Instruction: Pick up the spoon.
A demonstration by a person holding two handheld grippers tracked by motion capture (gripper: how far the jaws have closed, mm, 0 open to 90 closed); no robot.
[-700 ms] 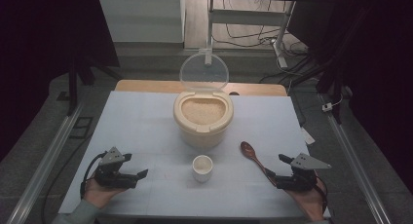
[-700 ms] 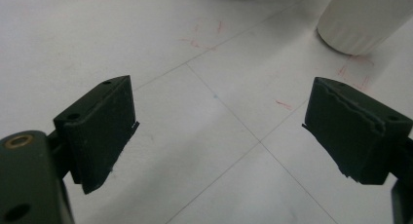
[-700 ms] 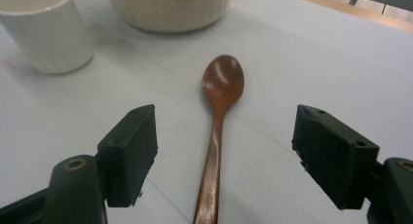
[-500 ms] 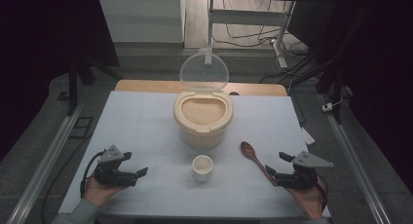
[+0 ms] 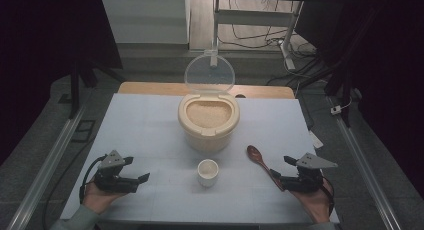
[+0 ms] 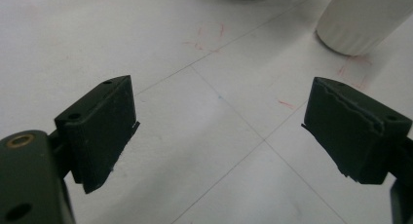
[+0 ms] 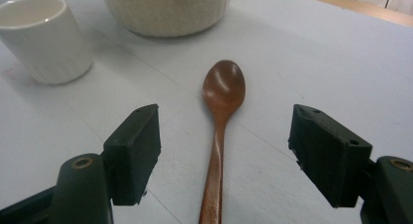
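Observation:
A cream container (image 5: 208,121) full of rice stands mid-table, its clear lid (image 5: 209,73) tipped up behind it. In front of it stands a small white cup (image 5: 208,172), empty inside. A brown wooden spoon (image 5: 261,160) lies flat to the cup's right, bowl pointing away. My right gripper (image 5: 283,172) is open low over the table, and the spoon's handle (image 7: 214,175) runs between its jaws without touching them. My left gripper (image 5: 136,170) is open at the front left, nothing between its jaws, with the cup (image 6: 363,19) ahead of it to the right.
The pale blue table top (image 5: 145,125) ends at a wooden strip along the far edge. Metal rails run along the floor on both sides, and cables lie on the floor beyond the table.
The right gripper has shifted slightly along the spoon's handle. The left gripper has barely moved.

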